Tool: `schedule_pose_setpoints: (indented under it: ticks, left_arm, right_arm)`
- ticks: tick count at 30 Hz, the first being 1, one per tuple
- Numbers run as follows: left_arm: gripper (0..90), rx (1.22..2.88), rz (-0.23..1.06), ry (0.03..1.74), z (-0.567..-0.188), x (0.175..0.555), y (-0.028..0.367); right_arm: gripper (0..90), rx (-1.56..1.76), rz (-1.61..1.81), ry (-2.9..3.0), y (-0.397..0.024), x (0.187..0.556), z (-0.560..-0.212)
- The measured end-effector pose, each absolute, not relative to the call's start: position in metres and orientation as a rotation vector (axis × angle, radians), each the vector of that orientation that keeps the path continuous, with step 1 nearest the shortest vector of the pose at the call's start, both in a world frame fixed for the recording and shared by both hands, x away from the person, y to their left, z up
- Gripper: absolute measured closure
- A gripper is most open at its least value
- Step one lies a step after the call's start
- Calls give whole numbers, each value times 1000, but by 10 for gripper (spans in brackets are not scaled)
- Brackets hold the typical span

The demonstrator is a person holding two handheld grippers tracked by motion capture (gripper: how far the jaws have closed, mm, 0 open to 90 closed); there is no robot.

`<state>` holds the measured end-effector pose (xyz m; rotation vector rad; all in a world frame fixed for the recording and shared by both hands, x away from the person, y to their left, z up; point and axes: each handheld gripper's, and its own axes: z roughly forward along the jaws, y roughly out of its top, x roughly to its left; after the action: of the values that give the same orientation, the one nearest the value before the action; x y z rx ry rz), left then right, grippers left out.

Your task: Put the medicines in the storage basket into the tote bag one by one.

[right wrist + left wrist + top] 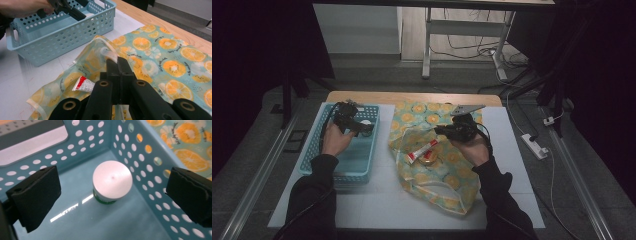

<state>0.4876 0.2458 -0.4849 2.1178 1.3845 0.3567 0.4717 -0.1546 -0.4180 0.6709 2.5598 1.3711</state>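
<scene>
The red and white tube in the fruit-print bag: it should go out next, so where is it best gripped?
Probably across the flat white body of the red and white tube, coming from above through the bag's opening, since it lies flat on its side.

The high view looks forward and down over the whole table (pixel 377 200) from its near edge. The left gripper view peers close, steeply down inside the blue basket (pixel 155 177). The right gripper view looks low across the orange-print bag (pixel 172 65) toward that same basket (pixel 62 40), common to all three views.
</scene>
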Motion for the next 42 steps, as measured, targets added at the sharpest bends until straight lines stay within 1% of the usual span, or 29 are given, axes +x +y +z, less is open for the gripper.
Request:
schedule_pose_setpoints:
  ticks: [9,13,16,20,28,35,42]
  left_arm:
    - [17,2191,331,1396,-493,499,243]
    - [60,2202,333,1393,-494,501,242]
    - [145,2228,350,1383,-494,501,240]
    - [296,2208,340,1370,-492,501,239]
    - [493,2218,282,1403,-494,502,241]
    - [504,2202,272,1448,-490,501,243]
    - [505,2186,272,1416,-478,495,242]
  right_arm:
    - [900,663,1370,2562,-154,471,-418]
    - [900,663,1371,2561,-154,471,-418]
    - [900,664,1371,2561,-154,471,-417]
    - [900,664,1373,2559,-154,471,-417]
    - [900,661,1376,2557,-155,471,-417]
    - [900,658,1375,2555,-154,471,-417]
    - [900,660,1377,2552,-154,471,-417]
